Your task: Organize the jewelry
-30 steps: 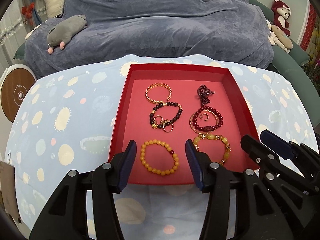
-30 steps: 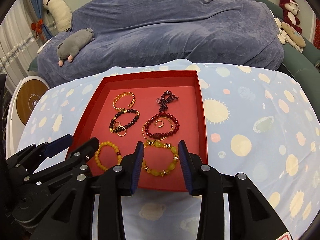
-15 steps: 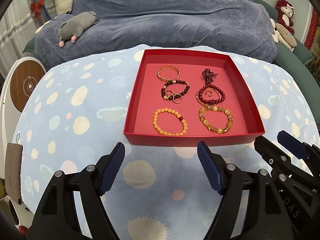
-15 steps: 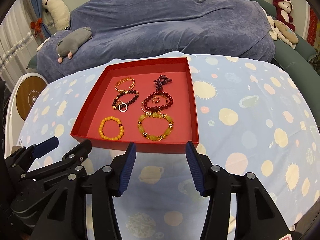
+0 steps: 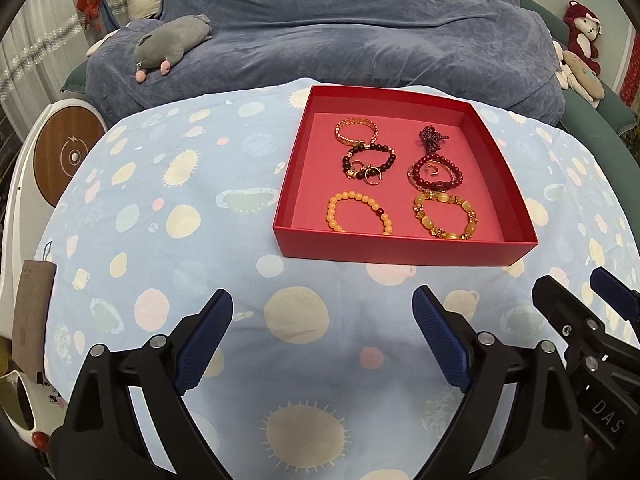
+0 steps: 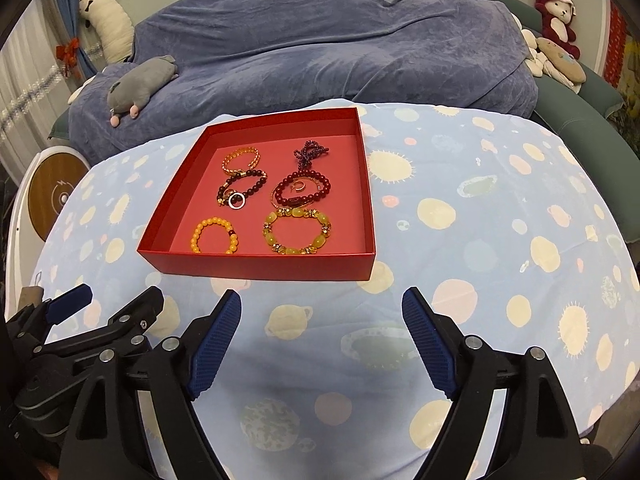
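Flanking red box [image 5: 404, 254], grey plush [image 5: 172, 46] behind

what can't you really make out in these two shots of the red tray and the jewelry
- Yellow bead bracelet, left wrist view: its near edge is hidden by the red tray front wall.
- Small rings on the dark bead bracelet, right wrist view: too small to count or tell how they lie.
- Purple beaded piece: bunched, form unclear.
- Brown tag, left wrist view: print too small to read.
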`<move>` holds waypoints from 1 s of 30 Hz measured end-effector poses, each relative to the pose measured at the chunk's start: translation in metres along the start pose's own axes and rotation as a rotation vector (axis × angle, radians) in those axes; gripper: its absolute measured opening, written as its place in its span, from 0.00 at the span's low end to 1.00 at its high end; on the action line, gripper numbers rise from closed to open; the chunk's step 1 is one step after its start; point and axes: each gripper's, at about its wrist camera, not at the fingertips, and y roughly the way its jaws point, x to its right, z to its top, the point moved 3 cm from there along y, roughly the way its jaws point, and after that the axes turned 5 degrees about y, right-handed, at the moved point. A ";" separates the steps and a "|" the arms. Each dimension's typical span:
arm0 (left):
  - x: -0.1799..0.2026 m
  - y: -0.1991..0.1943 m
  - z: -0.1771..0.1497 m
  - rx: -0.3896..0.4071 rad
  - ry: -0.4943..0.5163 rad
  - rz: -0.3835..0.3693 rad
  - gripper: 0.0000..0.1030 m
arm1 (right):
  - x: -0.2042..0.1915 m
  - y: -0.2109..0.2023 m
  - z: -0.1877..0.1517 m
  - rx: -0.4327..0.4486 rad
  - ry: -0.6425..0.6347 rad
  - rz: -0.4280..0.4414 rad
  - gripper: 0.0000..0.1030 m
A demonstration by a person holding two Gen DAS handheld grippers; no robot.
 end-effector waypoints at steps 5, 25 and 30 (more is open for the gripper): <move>-0.004 -0.002 -0.003 0.001 -0.005 0.010 0.86 | -0.002 -0.004 -0.003 0.020 -0.020 -0.011 0.83; -0.010 -0.008 -0.008 0.011 -0.007 0.046 0.90 | 0.003 -0.010 -0.008 0.012 -0.003 -0.036 0.94; -0.009 -0.009 -0.008 0.014 -0.007 0.050 0.90 | 0.001 -0.013 -0.008 0.019 -0.013 -0.036 0.94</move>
